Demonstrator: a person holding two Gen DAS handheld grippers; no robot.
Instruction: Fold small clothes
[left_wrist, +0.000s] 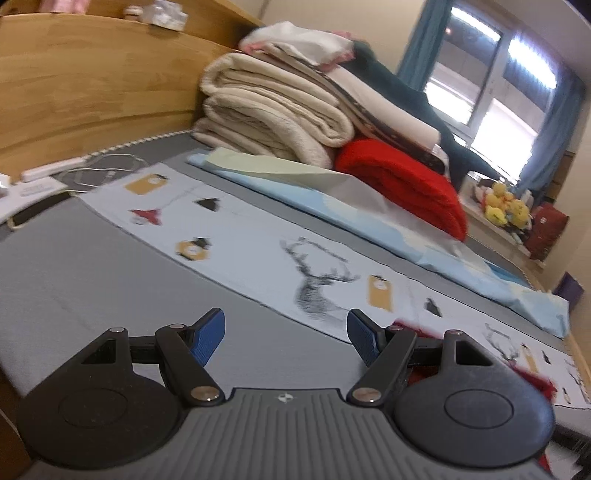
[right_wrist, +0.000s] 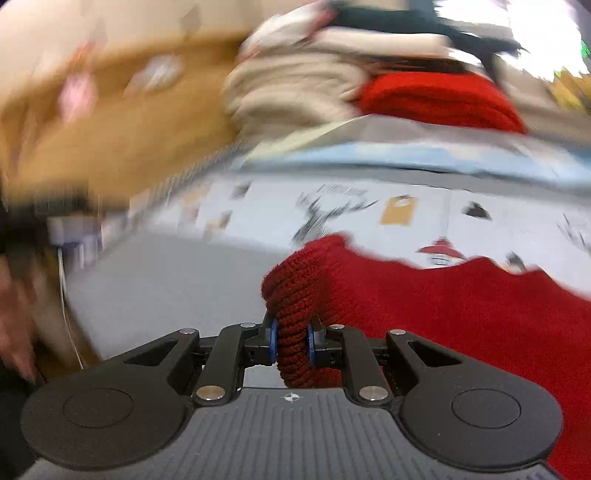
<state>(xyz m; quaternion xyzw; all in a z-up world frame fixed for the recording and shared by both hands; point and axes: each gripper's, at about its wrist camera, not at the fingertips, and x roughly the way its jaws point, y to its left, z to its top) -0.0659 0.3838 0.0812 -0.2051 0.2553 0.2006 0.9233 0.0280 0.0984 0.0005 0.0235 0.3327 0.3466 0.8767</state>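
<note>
Red ribbed knit, a small dark-red garment (right_wrist: 443, 317), lies over the pale cloth printed with deer and tags (right_wrist: 406, 206) on the grey bed cover (right_wrist: 155, 280) in the right wrist view; the right gripper (right_wrist: 291, 341) is clamped on a bunched edge of it, so the step in hand looks like lifting that edge to fold it.

In the left wrist view the left gripper (left_wrist: 286, 338) stands wide and empty above the grey cover, a strip of red just beside its right finger. Next it probably needs to pin or take a second edge.
</note>
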